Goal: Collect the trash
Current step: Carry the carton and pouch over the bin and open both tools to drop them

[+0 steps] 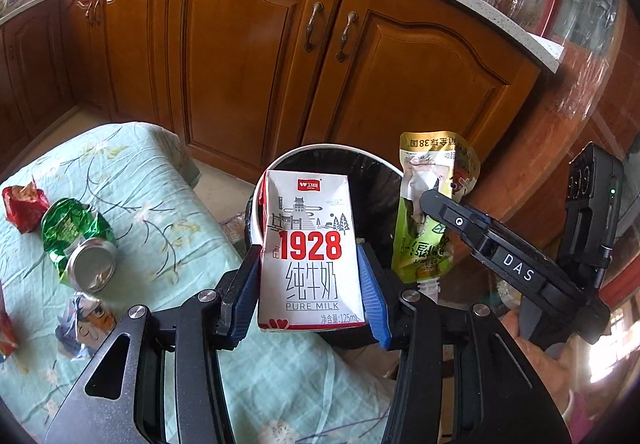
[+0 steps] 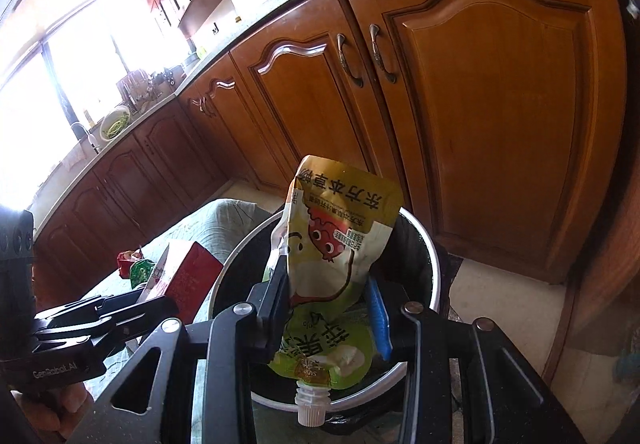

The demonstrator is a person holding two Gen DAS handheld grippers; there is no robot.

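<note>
We've got one milk carton (image 1: pixel 310 252) pinched in our left hand-held gripper (image 1: pixel 308 280) and one drink pouch (image 2: pixel 340 244) pinched in the right hand-held gripper (image 2: pixel 328 308), both over one trash bin (image 1: pixel 256 204).

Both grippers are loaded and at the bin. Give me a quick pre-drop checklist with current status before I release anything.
1. Left gripper shut on the milk carton: ok, both pads press its sides.
2. Right gripper shut on the drink pouch: ok, held spout-down.
3. Carton over the trash bin opening: ok in the left wrist view, though depth is hard to judge.
4. Pouch over the bin: ok, the black liner lies behind and below it.
5. Grippers clear of each other: ok, side by side with a gap.
6. Trash left on the table: not ok, the crushed can and wrappers remain.
</note>
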